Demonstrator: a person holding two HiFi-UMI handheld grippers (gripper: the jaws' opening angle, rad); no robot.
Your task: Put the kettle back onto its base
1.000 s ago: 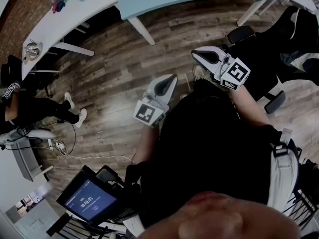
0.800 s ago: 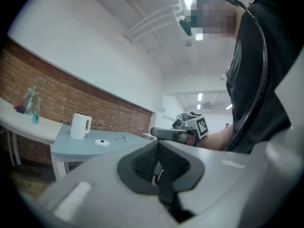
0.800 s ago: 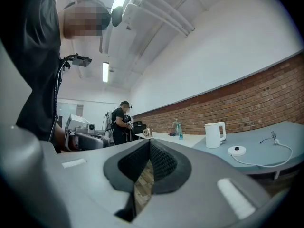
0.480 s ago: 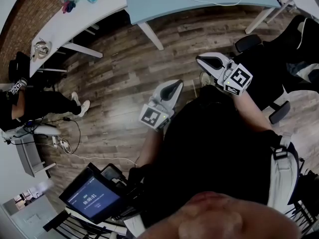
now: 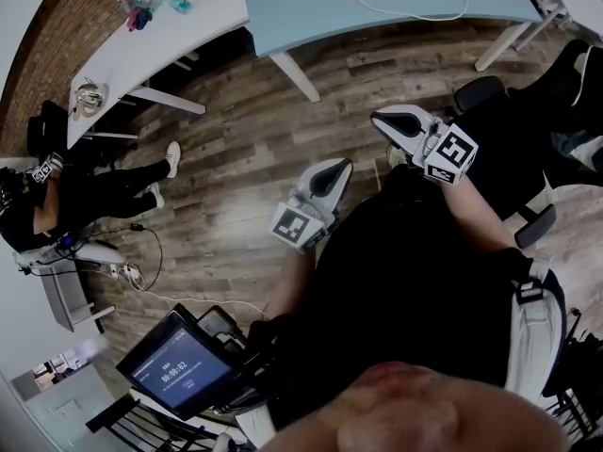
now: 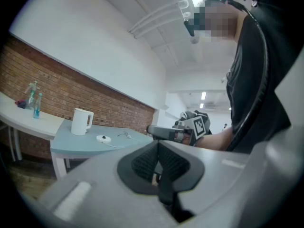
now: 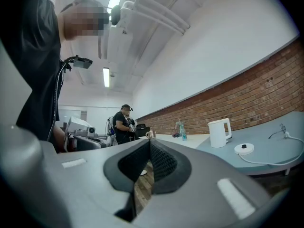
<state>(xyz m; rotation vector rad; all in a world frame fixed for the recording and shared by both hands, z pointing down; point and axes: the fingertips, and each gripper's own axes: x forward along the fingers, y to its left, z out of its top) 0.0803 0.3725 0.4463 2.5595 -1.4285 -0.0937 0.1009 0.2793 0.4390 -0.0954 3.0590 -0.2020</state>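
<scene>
Since a second ago the blue table [image 5: 405, 8] has slid further into the top of the head view, and the seated person [image 5: 85, 196] at the left has stretched a leg out.

Nearest to us, our left gripper [image 6: 158, 145] is held level with its jaws pressed together and nothing between them. Our right gripper [image 7: 149, 144] is likewise closed and empty, its ribbed pads meeting at the tip. Below them is the wood floor [image 5: 236, 139], with a lit screen [image 5: 179, 370] on a stand by our legs.

Further off, on the blue table, the white kettle [image 7: 219, 132] stands upright beside its round base [image 7: 243, 148], near it but not on it. A white cable [image 7: 266, 161] runs from the base across the tabletop. Beyond, a white table [image 5: 160, 36] carries some bottles [image 7: 180, 128], and a brick wall [image 7: 256, 99] runs behind both tables.
</scene>
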